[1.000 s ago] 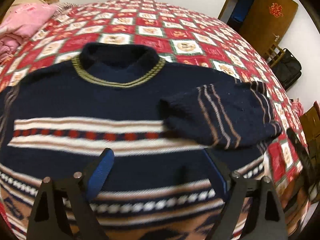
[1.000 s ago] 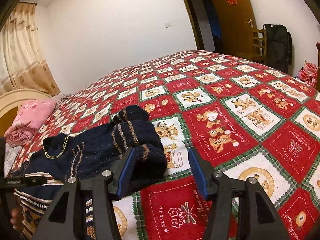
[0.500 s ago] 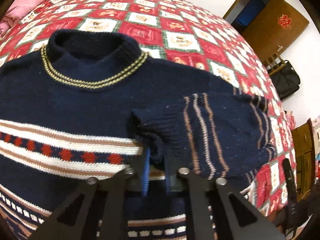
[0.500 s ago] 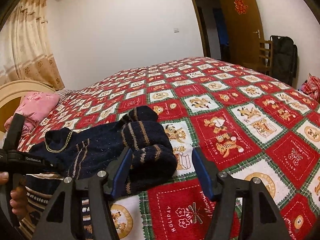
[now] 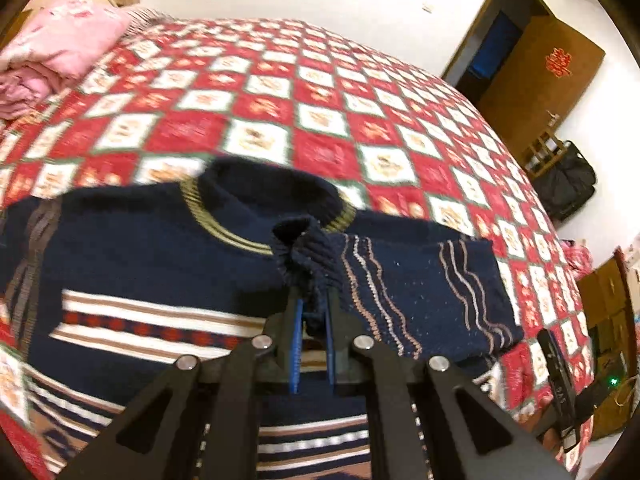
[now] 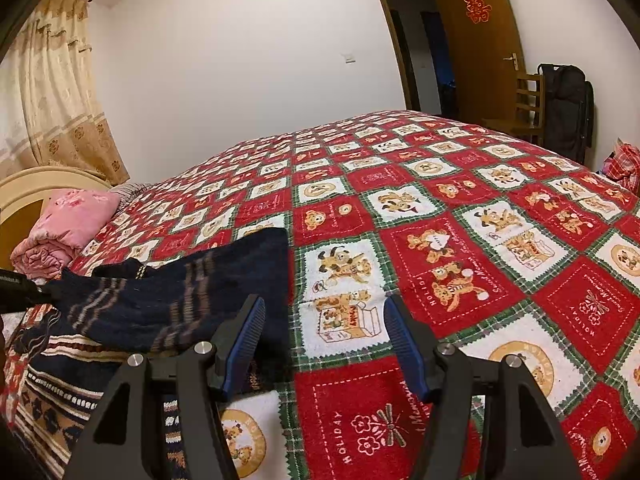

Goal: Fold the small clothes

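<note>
One navy sweater (image 5: 168, 264), one patchwork bedspread (image 6: 460, 216), one pink bundle (image 6: 68, 228), one chair (image 6: 528, 100), two tongs.

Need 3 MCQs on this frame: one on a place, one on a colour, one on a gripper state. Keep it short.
1. Where does the folded pink blanket lie?
A. at the headboard end of the bed
B. on the wooden chair
C. on the floor

2. What colour are the rings round the navy knitted sweater collar?
A. white
B. olive-yellow
C. red

3. What is the left gripper doing?
A. open above the quilt
B. clamped on the sweater's ribbed sleeve cuff
C. holding the blanket

Key: 1 A, it sits beside the cream headboard; 2 B, both rings are olive-yellow; 3 B, cuff pinched between the blue pads.
</note>
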Demonstrator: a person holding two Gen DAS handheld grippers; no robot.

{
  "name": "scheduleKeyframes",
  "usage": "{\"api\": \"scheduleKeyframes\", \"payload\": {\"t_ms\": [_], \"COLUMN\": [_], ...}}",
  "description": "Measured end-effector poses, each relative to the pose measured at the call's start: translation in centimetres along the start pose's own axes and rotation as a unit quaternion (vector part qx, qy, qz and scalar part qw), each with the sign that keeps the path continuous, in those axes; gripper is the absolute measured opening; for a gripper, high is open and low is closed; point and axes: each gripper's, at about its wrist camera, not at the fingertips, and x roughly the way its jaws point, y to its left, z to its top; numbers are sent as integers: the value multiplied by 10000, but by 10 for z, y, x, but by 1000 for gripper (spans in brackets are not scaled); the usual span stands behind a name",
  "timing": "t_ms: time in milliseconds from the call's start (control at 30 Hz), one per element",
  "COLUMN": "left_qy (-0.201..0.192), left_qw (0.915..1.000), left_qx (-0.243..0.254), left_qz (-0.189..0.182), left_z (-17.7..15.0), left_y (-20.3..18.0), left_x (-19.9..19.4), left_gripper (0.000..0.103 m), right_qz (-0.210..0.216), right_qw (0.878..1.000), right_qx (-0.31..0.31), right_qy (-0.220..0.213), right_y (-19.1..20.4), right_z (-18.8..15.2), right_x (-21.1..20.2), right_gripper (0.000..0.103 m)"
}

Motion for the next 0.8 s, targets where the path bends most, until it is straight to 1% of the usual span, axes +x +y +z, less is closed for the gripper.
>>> {"api": "scheduleKeyframes", "payload": {"t_ms": [167,267,467,567,633,667,700,733,767,800], "left_qy": [-152,-191,-130,-60,13,40,67,89,106,112], "left_qw": [9993,9983,9966,9962,9959,9958,9958,9957,9956,9957], "left_qx": [-128,-277,-562,-596,-680,-685,-680,-671,-669,-667], "left_qz": [306,476,584,629,590,601,617,636,642,634], "left_z": [6,8,4,0,-1,-1,-2,-2,-2,-3], "left_y": [36,59,95,106,113,114,116,116,116,116], "left_x": [-14,-17,-14,-9,-3,-1,2,5,7,8], "left_gripper": [10,10,10,10,10,10,10,10,10,10], "right_qz": [301,518,864,1181,1481,1514,1481,1414,1408,1419], "right_qw": [9993,9977,9925,9862,9796,9778,9760,9750,9732,9710], "right_qx": [-127,-312,-692,-900,-1008,-1078,-1219,-1339,-1426,-1503], "right_qy": [196,314,518,735,910,971,1030,1068,1126,1203], "right_y": [8,19,38,50,59,63,69,74,77,81], "right_z": [-2,-6,-13,-16,-17,-18,-18,-19,-19,-18], "right_x": [3,5,6,9,14,15,18,22,25,29], "right_gripper": [63,63,63,63,60,52,39,35,34,31]}}
